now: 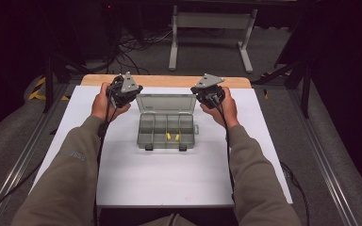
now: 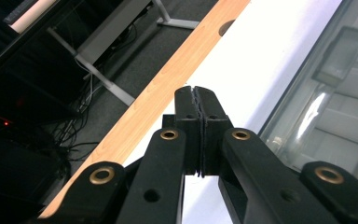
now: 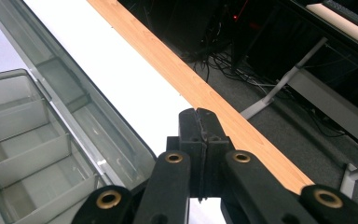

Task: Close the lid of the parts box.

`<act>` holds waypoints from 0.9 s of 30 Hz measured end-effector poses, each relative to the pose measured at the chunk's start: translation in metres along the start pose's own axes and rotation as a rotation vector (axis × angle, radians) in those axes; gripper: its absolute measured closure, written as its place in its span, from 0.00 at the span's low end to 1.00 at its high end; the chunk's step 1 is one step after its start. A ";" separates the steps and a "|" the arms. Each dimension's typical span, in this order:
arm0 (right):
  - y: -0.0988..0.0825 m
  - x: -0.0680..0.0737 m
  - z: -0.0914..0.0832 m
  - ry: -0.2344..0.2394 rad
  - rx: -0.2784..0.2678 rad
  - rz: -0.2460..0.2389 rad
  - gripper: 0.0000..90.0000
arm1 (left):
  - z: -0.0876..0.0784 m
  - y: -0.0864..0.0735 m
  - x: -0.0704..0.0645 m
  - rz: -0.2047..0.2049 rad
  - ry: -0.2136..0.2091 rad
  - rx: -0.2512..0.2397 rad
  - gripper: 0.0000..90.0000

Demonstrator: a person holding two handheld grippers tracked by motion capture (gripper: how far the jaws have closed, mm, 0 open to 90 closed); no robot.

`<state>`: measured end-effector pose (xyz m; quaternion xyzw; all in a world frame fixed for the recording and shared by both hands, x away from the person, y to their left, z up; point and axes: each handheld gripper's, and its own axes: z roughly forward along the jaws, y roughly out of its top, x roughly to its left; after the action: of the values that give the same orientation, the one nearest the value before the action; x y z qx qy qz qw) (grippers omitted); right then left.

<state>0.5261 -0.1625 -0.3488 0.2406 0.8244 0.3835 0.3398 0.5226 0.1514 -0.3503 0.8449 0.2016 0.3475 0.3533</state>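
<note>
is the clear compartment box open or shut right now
Open. In the high view the compartment box has its lid swung back behind the tray, leaving the dividers and two small yellow pieces uncovered.

1. The left tongs (image 2: 196, 95) rise from the bottom edge, their two black jaws pressed flat together with nothing between them.
2. Four brass-coloured pivot pins (image 2: 169, 135) show on the black linkage arms.
3. The closed tips hang over the white sheet (image 2: 261, 60) covering the desk.
4. The desk (image 2: 177, 70) shows a bare wooden strip running diagonally along the sheet's edge.
5. At the right lies the clear plastic lid (image 2: 326, 107) of a compartment box, just beside the tongs.
6. Beyond the desk: grey carpet, a light metal frame leg (image 2: 107, 84) and tangled cables (image 2: 74, 130).
</note>
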 end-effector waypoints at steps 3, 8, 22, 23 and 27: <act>0.000 0.001 -0.002 0.001 0.004 -0.007 1.00 | -0.001 0.000 -0.002 0.007 -0.002 -0.005 0.99; -0.001 0.004 -0.004 0.007 0.006 -0.010 1.00 | -0.004 -0.001 -0.004 0.021 -0.006 0.003 0.98; 0.004 0.014 -0.013 0.027 0.003 -0.042 1.00 | -0.009 0.004 -0.014 0.062 -0.029 0.003 0.98; 0.005 0.015 -0.013 0.028 0.000 -0.040 1.00 | -0.009 0.004 -0.015 0.067 -0.028 0.003 0.98; 0.005 0.017 -0.016 0.039 0.000 -0.044 1.00 | -0.011 0.006 -0.018 0.082 -0.034 0.003 0.98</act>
<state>0.5036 -0.1553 -0.3436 0.2149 0.8359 0.3809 0.3318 0.5022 0.1419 -0.3484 0.8587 0.1613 0.3467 0.3411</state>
